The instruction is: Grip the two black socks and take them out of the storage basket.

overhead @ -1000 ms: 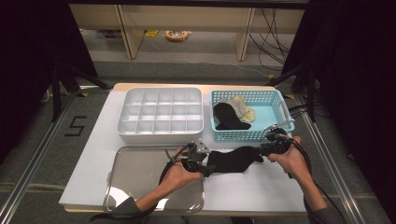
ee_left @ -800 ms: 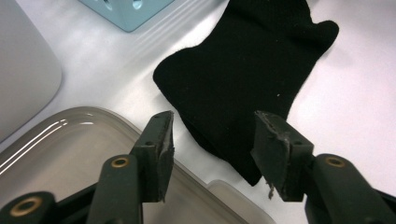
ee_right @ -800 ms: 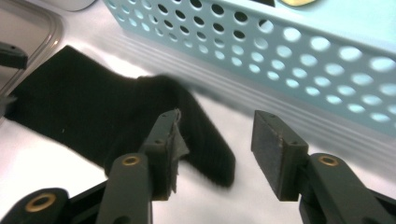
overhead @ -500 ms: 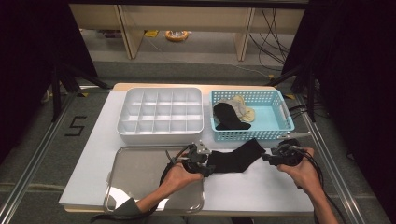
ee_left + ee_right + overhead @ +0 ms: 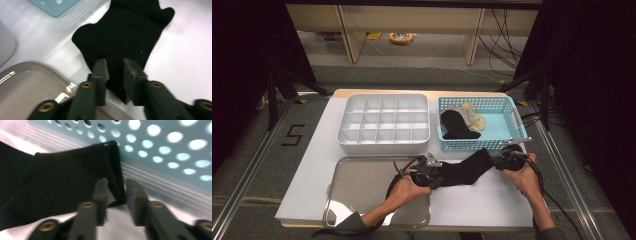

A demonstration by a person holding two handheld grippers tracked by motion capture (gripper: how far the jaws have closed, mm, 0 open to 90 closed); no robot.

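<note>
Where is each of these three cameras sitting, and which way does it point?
High view: above the person's side, looking forward and down on the table; forearms, hands and both grippers enter from below.
Left gripper view: rides the left gripper, looking along its fingers at the black sock.
Right gripper view: rides the right gripper, facing the sock's cuff and the blue basket.
Shared: all three show that sock.

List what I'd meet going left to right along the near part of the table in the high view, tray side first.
Metal tray → left gripper → black sock stretched flat on the table → right gripper.
</note>
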